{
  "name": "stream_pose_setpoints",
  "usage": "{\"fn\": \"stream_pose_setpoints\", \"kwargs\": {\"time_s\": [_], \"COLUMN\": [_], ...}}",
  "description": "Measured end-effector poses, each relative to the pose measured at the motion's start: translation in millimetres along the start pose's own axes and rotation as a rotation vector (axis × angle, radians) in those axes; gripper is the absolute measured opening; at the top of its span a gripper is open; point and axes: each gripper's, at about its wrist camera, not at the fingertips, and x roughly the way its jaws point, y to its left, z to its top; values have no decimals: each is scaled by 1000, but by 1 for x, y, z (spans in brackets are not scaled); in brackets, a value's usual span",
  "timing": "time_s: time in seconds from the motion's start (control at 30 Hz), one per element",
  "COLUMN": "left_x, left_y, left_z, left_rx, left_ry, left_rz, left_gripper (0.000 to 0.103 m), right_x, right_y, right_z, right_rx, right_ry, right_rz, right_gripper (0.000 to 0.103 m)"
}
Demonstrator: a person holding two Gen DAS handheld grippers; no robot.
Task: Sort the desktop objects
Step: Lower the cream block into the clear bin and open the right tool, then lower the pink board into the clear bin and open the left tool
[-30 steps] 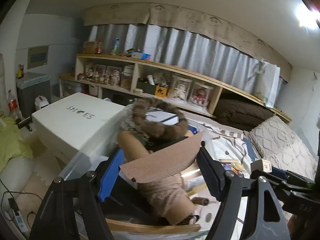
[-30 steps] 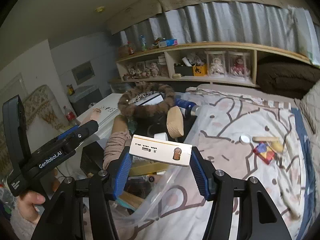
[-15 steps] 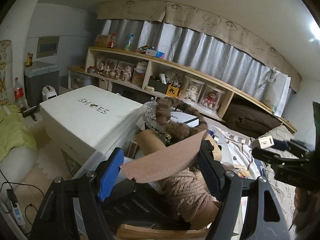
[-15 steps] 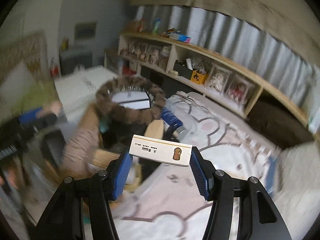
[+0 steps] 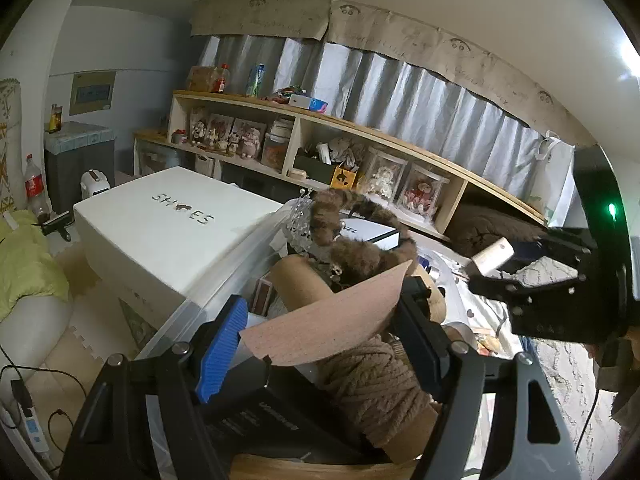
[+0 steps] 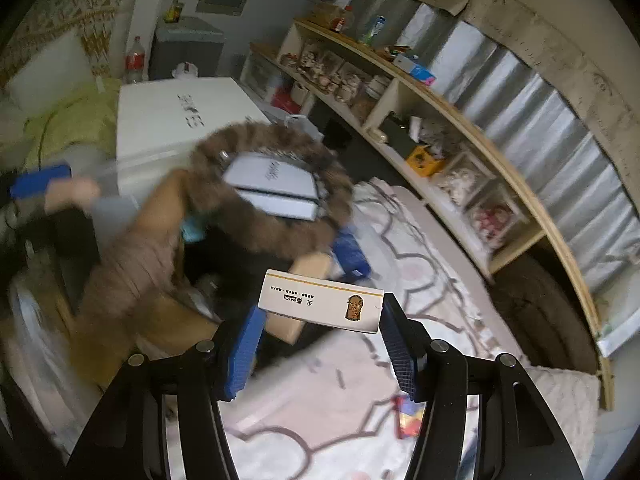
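Meanwhile, the left gripper point(image 5: 320, 320) pinches a pinkish-brown curved card point(image 5: 332, 316) above the clear storage bin point(image 5: 208, 292) (crammed with a yarn cone point(image 5: 372, 384) and a furry hoop point(image 5: 352, 240)). The right gripper point(image 6: 320, 336) clamps a white matchbox point(image 6: 320, 300) over the patterned bedspread point(image 6: 436, 280), beside that bin.

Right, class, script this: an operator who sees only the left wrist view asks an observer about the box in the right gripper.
Operator: My left gripper clamps a curved brown card. What's printed on the white box in the right gripper?
Observer: It has a gold stripe, small print and a brown picture.
Operator: Anything under it?
Observer: A small red, blue and yellow item lies on the patterned sheet below.
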Motion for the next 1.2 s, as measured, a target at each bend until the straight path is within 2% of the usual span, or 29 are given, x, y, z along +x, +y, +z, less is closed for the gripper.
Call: {"fn": "stream_pose_setpoints", "kwargs": {"time_s": [0.2,0.37,0.4,0.47,0.73,1.0,1.2], "left_x": [0,0,0,0,2,10,9], "left_y": [5,9,10,12,17,23,38], "left_z": [0,1,1,1,1,12,23], "left_rx": [-23,-36,-40,-49,-82,-127,-149], "left_ry": [-4,0,-2,-4,4,10,18], "left_rz": [2,0,0,1,-25,-70,-75], "left_gripper": [75,75,75,75,75,75,75], "right_x": [23,38,38,33,3,-43,-54], "right_y": [19,21,20,20,16,26,36], "right_z": [12,11,10,9,-4,-56,-96], "right_rx": [107,257,274,284,325,357,408], "right_ry": [103,193,193,177,99,19,19], "right_rz": [157,239,241,248,218,236,284], "right_gripper": [59,61,75,96,97,97,97]}}
